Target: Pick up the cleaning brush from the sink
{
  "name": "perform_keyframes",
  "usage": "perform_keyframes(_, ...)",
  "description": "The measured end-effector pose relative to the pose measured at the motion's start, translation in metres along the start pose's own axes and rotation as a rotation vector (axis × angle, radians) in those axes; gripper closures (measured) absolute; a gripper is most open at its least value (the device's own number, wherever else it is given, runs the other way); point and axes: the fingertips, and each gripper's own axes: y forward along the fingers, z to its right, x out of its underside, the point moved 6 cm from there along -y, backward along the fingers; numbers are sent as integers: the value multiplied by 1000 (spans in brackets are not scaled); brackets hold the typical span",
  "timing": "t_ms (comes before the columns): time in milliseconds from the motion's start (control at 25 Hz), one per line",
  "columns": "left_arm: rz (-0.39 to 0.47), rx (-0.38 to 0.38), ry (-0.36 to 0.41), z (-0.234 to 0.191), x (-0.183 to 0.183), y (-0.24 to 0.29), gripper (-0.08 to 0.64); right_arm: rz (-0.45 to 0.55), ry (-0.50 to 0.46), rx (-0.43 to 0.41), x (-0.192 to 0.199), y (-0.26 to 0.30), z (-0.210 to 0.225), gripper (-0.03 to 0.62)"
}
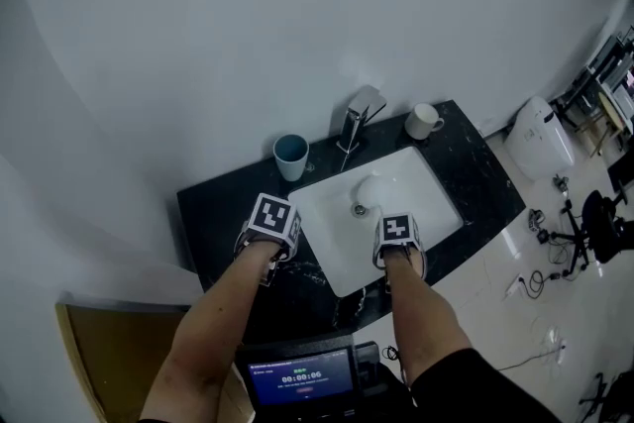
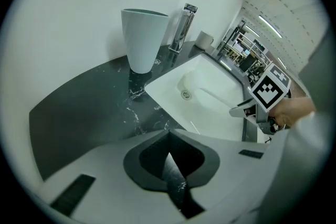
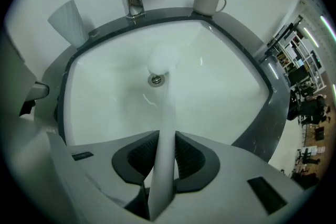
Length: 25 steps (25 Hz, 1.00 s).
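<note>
The white cleaning brush (image 1: pixel 374 193) lies in the white sink (image 1: pixel 327 203), with its round head (image 3: pixel 164 57) next to the drain. Its long handle (image 3: pixel 167 128) runs back between my right gripper's jaws. My right gripper (image 3: pixel 167 139) is shut on that handle and hangs over the front of the basin (image 1: pixel 398 238), pointing steeply down. The left gripper view shows it too, as my right gripper (image 2: pixel 247 110) at the basin's front rim. My left gripper (image 2: pixel 169 136) is shut on nothing and sits over the black counter left of the sink (image 1: pixel 269 235).
A blue-grey cup (image 1: pixel 291 156) stands on the black marble counter (image 1: pixel 213 213) left of the chrome faucet (image 1: pixel 355 119). A white mug (image 1: pixel 424 121) stands to the faucet's right. A screen device (image 1: pixel 297 376) is below my arms. A white appliance (image 1: pixel 540 139) and cables lie on the floor at right.
</note>
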Motion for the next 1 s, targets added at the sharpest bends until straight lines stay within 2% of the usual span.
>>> perform_keyframes(120,26,13,-25,10,0,-5,545,63,6,-42,7,-18,12,531)
perform_keyframes(240,81,0,-13,31,1,-18,545,106,-15,-99,20,-34,27,531)
perform_keyframes(320,177,-8,-22,53,0,-36,545,159,-41,-172,25,-48,40,531)
perform_keyframes(440,349,-40,-47,91,1,-60,545,295,-117,-303,26,-70,66,531)
perform_keyframes(600,464,-81,-63,164,19,-76,545,427,-169,-437,45,-94,129,531)
perform_keyframes(880,595,-185,-242,307,51,-67,545,576,-332,-603,72,-140,250,531)
perform_keyframes(960,648,-222,-250,345,55,-70,545,632,-378,-632,74,-157,274,531)
perform_keyframes(1000,680,-245,-228,363,57,-74,545,670,-396,-649,76,-168,284,531)
